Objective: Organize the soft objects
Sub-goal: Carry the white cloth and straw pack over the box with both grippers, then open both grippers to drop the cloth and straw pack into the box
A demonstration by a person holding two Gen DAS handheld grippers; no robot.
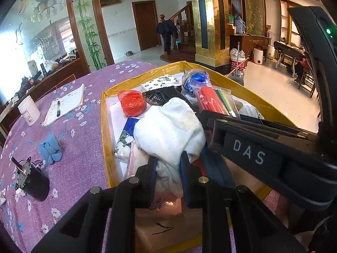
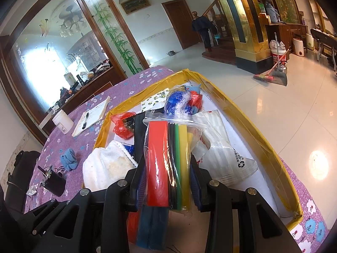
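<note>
Now | left fingers [image 1: 167, 164] pinch white towel [image 1: 168, 130] | right fingers [image 2: 165, 168] clamp bagged foam sheets [image 2: 166, 158] | "DAS" printed

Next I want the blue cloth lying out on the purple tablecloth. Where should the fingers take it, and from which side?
Probably from straight above, across the narrow middle of the blue cloth. It lies as a small bunched lump, flat on the tablecloth, apart from the yellow-rimmed box and the dark cup, so nothing crowds a top approach. Pinching the raised folds should gather enough fabric to lift it whole.
</note>
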